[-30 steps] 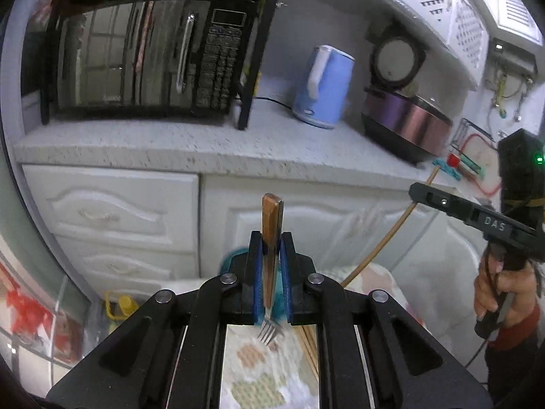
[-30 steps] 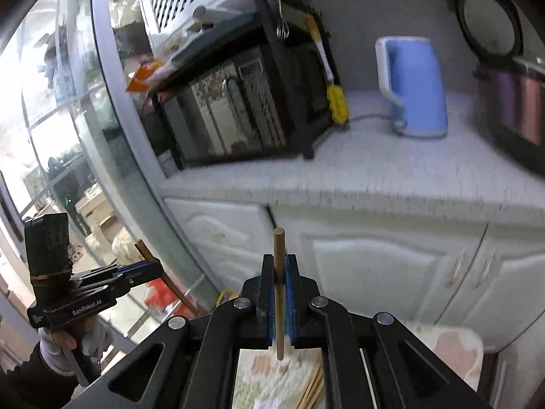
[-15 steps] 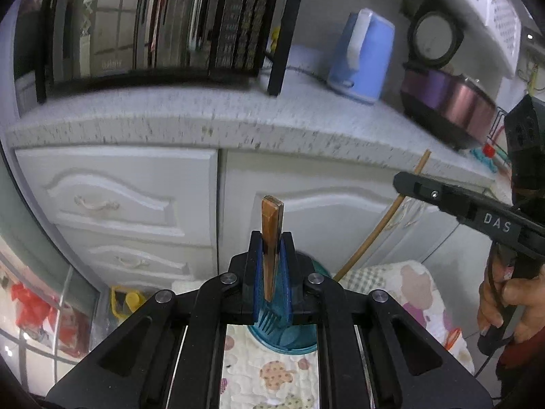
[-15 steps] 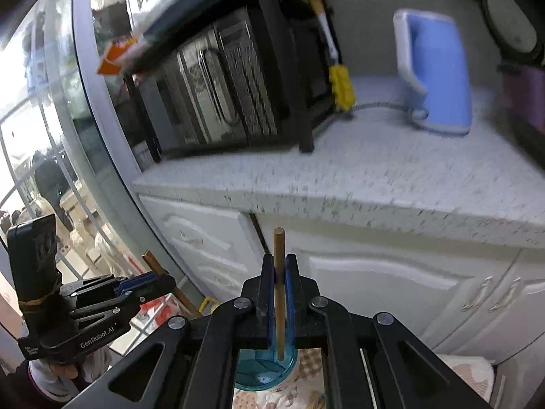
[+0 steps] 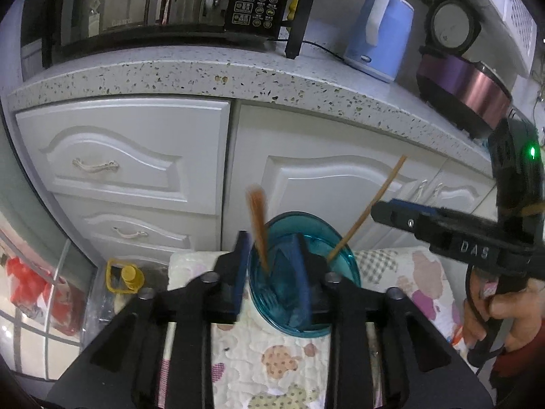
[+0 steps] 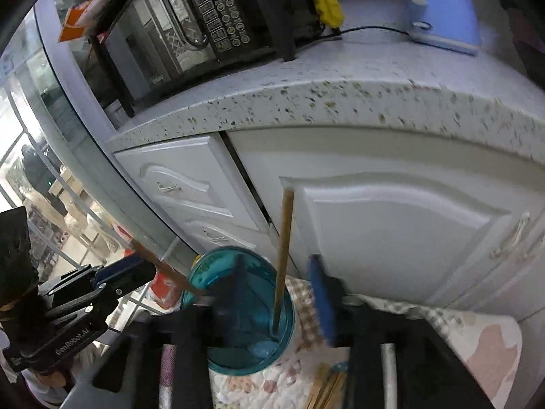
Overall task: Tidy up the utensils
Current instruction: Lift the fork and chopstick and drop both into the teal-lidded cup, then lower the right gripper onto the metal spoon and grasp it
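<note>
White kitchen cabinets (image 5: 136, 156) behind, patterned cloth (image 5: 272, 368) below; fork (image 5: 259, 228) and chopstick (image 6: 282, 266) dropped upright in teal cup (image 5: 344, 266), light, stiff, slippery, best pinched mid-handle; left gripper (image 5: 272, 272) and right gripper (image 6: 279, 293) just opening, spread, pinching nothing.

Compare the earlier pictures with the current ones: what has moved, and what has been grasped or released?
Both grippers came down over the teal cup. The left gripper has just been opening, letting the wooden-handled fork drop into the cup; the right gripper has just been opening too, freeing the chopstick, which now stands in the cup. The microwave, kettle and patterned cloth stayed put.
</note>
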A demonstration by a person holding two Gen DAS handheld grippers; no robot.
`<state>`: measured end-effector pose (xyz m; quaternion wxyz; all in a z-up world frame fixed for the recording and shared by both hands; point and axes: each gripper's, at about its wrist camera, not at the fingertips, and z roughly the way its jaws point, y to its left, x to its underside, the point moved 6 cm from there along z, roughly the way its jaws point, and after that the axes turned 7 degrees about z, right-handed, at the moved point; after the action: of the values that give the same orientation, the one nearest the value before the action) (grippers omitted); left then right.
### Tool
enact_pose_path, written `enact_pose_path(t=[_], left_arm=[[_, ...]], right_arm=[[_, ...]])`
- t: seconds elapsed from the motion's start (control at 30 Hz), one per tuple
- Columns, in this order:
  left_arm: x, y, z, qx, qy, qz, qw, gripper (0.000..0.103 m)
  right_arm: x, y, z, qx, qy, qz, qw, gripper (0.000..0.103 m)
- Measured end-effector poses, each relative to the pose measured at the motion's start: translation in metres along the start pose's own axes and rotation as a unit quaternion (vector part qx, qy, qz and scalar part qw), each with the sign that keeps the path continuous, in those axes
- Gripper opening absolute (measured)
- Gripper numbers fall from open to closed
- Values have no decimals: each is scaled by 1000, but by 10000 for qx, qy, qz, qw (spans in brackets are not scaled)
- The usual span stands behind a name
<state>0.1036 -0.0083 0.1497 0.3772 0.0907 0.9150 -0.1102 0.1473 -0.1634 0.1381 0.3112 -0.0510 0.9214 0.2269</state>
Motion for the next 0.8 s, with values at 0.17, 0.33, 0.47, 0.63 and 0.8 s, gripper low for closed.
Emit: enact_pose_path(t=[0.17, 0.33, 0.47, 0.63, 0.8], left_arm=[[9, -3, -14, -72, -103, -66, 9999, 41], [26, -10, -21, -188, -51, -111, 9997, 45], [42, -17, -24, -269, 15, -127, 9996, 45], [58, -29, -32, -368, 24, -2, 9993, 46], [72, -38, -42, -355, 10, 56, 9994, 48]], right_arm=[[17, -1, -14, 52, 5, -49, 10000, 41], [34, 1, -24, 192, -99, -110, 9997, 45], [50, 3, -32, 310, -112, -57, 9994, 46], [70, 4, -46, 382, -98, 16, 9992, 46], [87, 3, -64, 442, -113, 27, 9990, 50]])
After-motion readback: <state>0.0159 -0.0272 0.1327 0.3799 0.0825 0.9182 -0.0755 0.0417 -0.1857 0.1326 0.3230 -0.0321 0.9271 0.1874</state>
